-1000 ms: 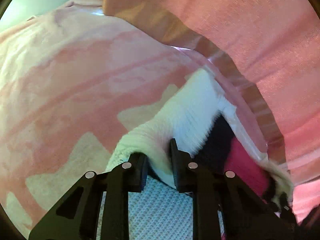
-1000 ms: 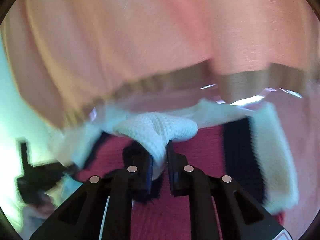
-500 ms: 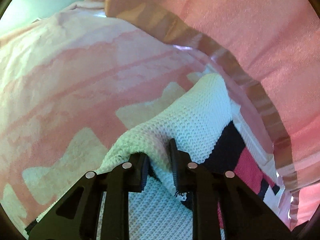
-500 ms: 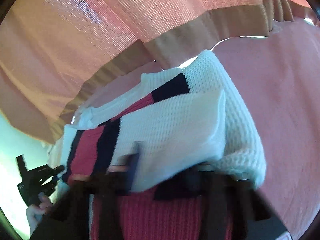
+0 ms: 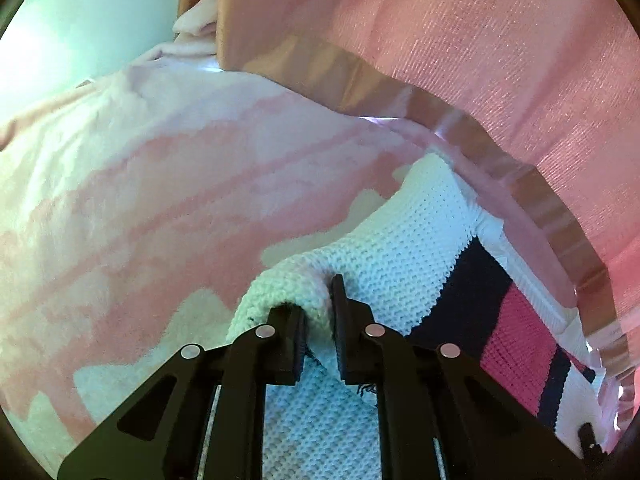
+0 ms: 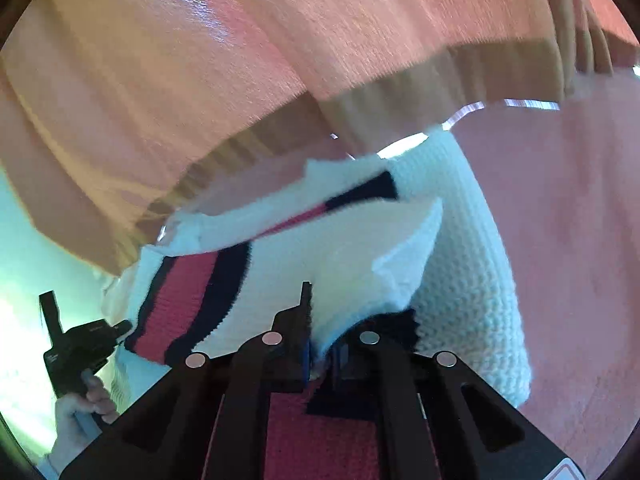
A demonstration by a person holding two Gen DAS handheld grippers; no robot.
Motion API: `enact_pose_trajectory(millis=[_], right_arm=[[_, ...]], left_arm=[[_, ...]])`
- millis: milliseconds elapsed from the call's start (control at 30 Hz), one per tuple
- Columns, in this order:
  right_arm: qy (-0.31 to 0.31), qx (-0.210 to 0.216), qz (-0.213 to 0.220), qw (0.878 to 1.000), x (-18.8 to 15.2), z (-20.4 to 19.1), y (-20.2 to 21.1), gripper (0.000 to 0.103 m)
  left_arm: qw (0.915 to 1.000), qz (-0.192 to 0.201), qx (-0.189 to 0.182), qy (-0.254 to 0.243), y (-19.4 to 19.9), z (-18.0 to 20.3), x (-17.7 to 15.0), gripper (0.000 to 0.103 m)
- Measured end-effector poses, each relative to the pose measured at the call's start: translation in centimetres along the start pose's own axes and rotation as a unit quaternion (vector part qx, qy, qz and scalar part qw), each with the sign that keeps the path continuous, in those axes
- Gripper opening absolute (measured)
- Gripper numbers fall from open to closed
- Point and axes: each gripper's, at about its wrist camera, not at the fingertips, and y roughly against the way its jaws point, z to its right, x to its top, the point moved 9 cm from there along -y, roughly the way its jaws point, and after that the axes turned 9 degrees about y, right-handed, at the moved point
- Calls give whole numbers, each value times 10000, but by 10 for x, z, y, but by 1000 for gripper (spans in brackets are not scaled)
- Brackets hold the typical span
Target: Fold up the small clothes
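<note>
A small white knit sweater (image 5: 404, 248) with a red band edged in navy lies on a pink patterned blanket (image 5: 160, 200). My left gripper (image 5: 318, 320) is shut on a bunched white fold at the sweater's edge. In the right wrist view the sweater (image 6: 460, 280) is folded over itself, with the red and navy band (image 6: 188, 300) at the left. My right gripper (image 6: 320, 344) is shut on the sweater's white edge close to the lens. The left gripper (image 6: 116, 328) shows there at the far left, held by a hand.
A pink curtain with a tan hem (image 5: 480, 80) hangs just beyond the sweater, close above the blanket; it also fills the top of the right wrist view (image 6: 280, 60). A pale wall (image 5: 80, 20) is at the far left.
The sweater has been carried over and laid down folded on the blanket. Both grippers kept their hold. The right gripper has dropped lower and the sweater's far side now rests flat.
</note>
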Motion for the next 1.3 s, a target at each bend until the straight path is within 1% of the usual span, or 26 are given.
enact_pose_trajectory(millis=[33,67,133,167,233,267,367,433,467,533,600,667,767,800,833,933,1000,1033,1067,1100,1133,1167,1200,1233,1267,1300], right_arm=[[113,-139,-163,9997,-4,4,-7,9],[227,-242,-470,9983,-12,10,-21,7],[101,-141,-448,9988,-11,12,-12,11],[78,-239,-452,9987,-8,10,0,19],[181,-341,-207,9990,-8,1,38,27],[202,-382,-129,9990,-10,1,52,35],[328,-622,-2,9975,-35,-5,106,40],[400,-726,-29,9966,-63,-3,130,48],[374,-750,-94,9964,-80,0,139,49],[300,-748,-239,9965,-100,8,142,49],[244,-786,-280,9962,-98,13,138,49],[68,-637,-173,9978,-80,15,130,49],[-89,-690,-9,9976,-44,27,110,50],[-85,-851,22,9963,-32,32,101,50],[-81,-976,54,9952,-25,38,97,54],[-270,-946,-65,9951,-13,49,69,57],[-461,-865,-353,9946,-19,55,42,57],[-494,-844,-435,9943,-21,56,35,55],[-485,-834,-455,9943,-22,56,28,50],[-382,-808,-386,9952,-20,52,27,20],[-224,-721,-317,9966,-14,43,31,19],[-16,-858,8,9963,-2,35,46,18],[180,-894,315,9953,8,28,61,18],[259,-930,481,9942,14,26,70,18],[340,-1067,553,9922,15,32,74,18],[393,-1188,353,9915,9,40,64,18]], left_arm=[[10000,-50,16,6,-4,-2,-1,13],[10000,-36,22,-26,-7,-3,-1,13],[9998,5,55,-197,-7,-1,-1,14],[9996,2,53,-275,-5,0,-2,14],[9990,-41,-51,-449,0,4,-4,15],[9980,-126,-173,-599,7,6,-7,17],[9949,-121,-378,-925,30,10,-11,29],[9920,125,-346,-1207,53,8,-14,46],[9903,285,-312,-1327,63,7,-15,57],[9865,457,-311,-1545,77,7,-19,62],[9855,420,-297,-1615,83,6,-23,66],[9885,344,-389,-1419,83,6,-24,66],[9923,292,-371,-1142,75,9,-20,66],[9930,309,-347,-1088,72,10,-19,66],[9934,318,-293,-1060,68,11,-17,66],[9956,229,28,-912,41,10,-10,66],[9973,76,214,-693,17,5,-7,65],[9975,21,314,-632,9,2,-6,61],[9975,-50,399,-581,-3,0,-6,48],[9974,-57,433,-573,-6,-1,-6,43],[9972,18,437,-600,-6,2,-3,38],[9967,95,495,-636,-5,5,1,33],[9963,188,549,-634,-2,8,6,31],[9960,265,612,-592,0,6,10,31],[9959,265,673,-543,-2,3,11,31],[9957,194,730,-539,-7,0,9,31]])
